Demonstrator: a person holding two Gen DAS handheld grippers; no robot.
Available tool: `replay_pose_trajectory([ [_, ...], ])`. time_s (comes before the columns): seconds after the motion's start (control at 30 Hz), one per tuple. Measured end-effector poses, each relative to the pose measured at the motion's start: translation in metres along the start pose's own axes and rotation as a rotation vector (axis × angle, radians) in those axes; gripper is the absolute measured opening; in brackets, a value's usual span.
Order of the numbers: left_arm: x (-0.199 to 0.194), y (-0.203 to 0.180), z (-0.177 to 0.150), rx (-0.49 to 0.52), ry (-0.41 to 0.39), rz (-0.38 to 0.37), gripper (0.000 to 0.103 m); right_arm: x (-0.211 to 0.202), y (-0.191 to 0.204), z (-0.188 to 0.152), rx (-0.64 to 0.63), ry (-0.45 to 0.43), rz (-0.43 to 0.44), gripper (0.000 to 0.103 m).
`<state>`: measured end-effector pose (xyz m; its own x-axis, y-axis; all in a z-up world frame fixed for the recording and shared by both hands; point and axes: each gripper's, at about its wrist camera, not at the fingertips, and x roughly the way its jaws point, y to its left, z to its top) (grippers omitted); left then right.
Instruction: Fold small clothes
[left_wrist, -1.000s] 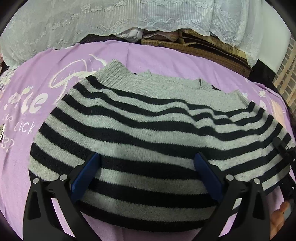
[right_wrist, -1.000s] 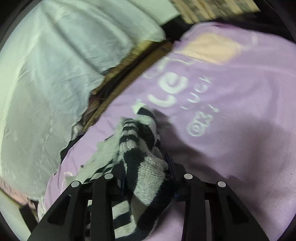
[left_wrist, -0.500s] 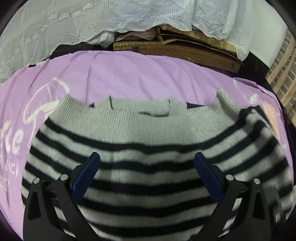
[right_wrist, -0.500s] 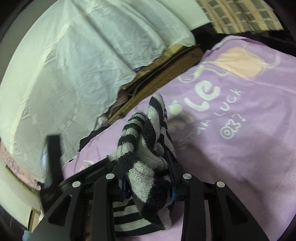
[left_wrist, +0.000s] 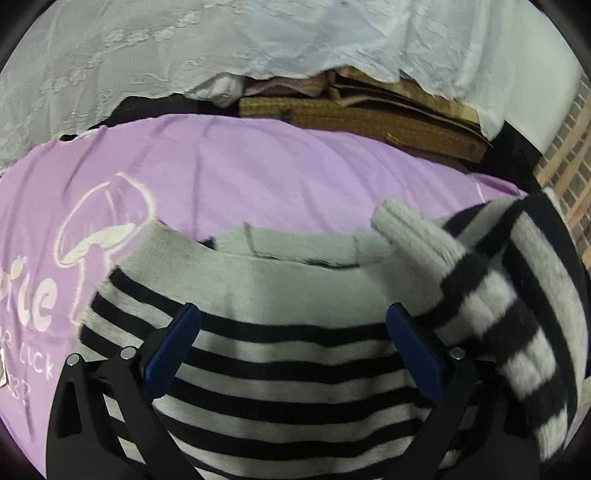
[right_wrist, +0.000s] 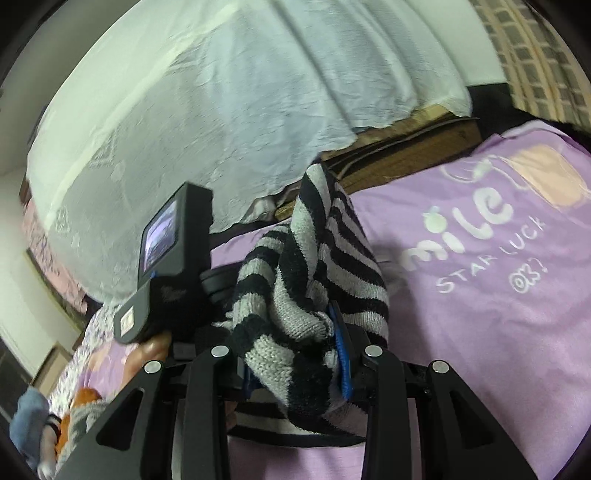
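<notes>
With the right gripper (right_wrist: 295, 354) clamping the striped sweater's (left_wrist: 295, 369) bunched edge at centre frame and the left gripper (left_wrist: 291, 339) gaping, the thick knit could slip free.

L hand-held gripper (left_wrist: 291, 343) jaws wide, R hand-held gripper (right_wrist: 295, 354) clamped

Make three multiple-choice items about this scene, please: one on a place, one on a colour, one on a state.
1. Where does the striped sweater lie?
A. on a purple sheet
B. on a wooden floor
C. in a basket

2. Which colours are the sweater's stripes?
A. red and white
B. black and grey
C. blue and yellow

3. How is the right hand-held gripper?
A. open and empty
B. shut on the sweater
C. shut on a towel

Answers: 1 A, purple fabric shows around the sweater; 2 B, both views show black and grey bands; 3 B, bunched knit sits between its blue pads.
</notes>
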<state>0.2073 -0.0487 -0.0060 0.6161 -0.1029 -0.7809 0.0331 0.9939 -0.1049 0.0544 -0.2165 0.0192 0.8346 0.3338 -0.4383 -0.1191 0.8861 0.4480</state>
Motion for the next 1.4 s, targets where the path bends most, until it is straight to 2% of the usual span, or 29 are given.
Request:
replay_pose_trajectory([
  [0.37,-0.036,0.071,0.006,-0.064,-0.088,0.047,0.097,0.024,0.076,-0.005,-0.127,0.042,0.081,0.034],
  [0.6,-0.059,0.132,0.013,-0.117,-0.143,0.115,0.096,0.052,0.134,-0.012,-0.195,0.082,0.130,0.034],
  [1.0,-0.042,0.203,-0.006,-0.169,-0.119,0.175,0.094,0.097,0.184,-0.050,-0.271,0.188,0.101,0.034],
  [1.13,-0.030,0.220,-0.015,-0.197,-0.099,0.167,0.094,0.111,0.192,-0.065,-0.299,0.214,0.075,0.034],
  [1.4,-0.001,0.262,-0.026,-0.318,-0.029,0.122,0.094,0.144,0.208,-0.099,-0.408,0.287,-0.002,0.034],
])
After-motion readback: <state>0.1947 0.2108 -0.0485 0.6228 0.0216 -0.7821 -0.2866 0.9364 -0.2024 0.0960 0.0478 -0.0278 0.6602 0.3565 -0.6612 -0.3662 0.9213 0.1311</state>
